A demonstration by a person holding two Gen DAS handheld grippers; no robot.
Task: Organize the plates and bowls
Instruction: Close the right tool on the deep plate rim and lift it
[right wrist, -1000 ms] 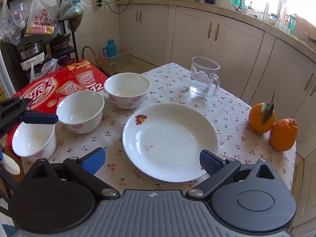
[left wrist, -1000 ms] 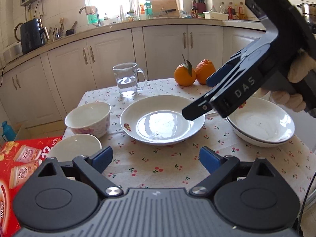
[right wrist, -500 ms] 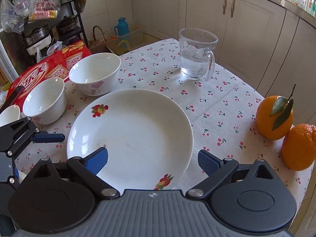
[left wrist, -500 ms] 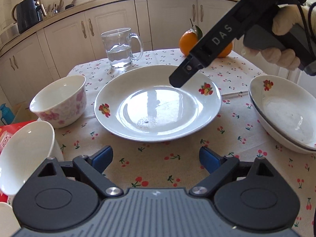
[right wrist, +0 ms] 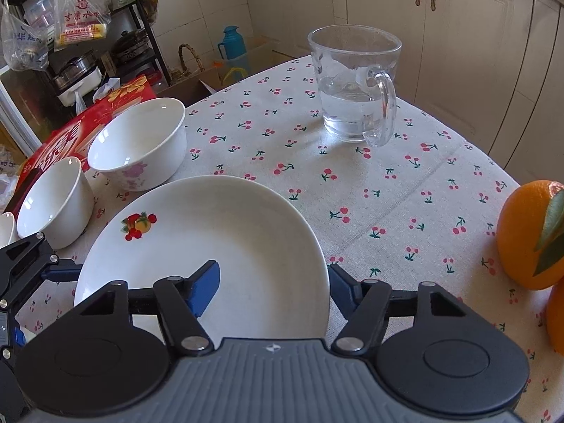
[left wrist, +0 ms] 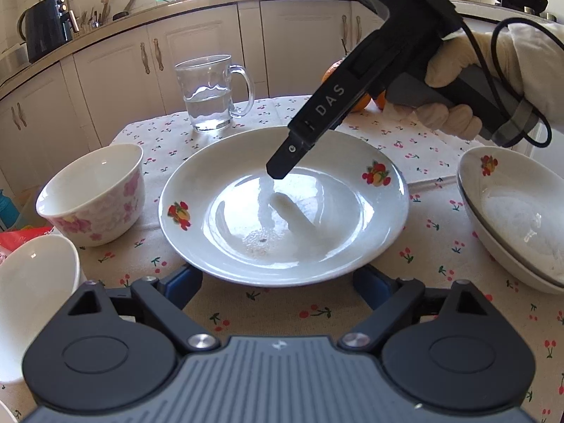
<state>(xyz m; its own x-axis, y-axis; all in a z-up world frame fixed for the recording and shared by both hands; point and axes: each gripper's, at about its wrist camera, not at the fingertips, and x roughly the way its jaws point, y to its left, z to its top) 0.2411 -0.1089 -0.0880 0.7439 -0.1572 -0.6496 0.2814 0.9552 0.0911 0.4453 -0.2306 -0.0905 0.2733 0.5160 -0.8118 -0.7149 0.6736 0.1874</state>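
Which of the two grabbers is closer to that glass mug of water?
Right. The right gripper straddles the plate's rim on the glass mug's side; the left gripper sits at the plate's opposite edge.

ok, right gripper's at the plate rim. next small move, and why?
Probably finish the squeeze before any lift. The right gripper straddles the rim of the fruit-print plate, its fingers closing: one over the well, one outside the edge. The inner one does not look pressed on the plate yet, so lifting now would likely slip. Once clamped, the stacked plates look like the destination.
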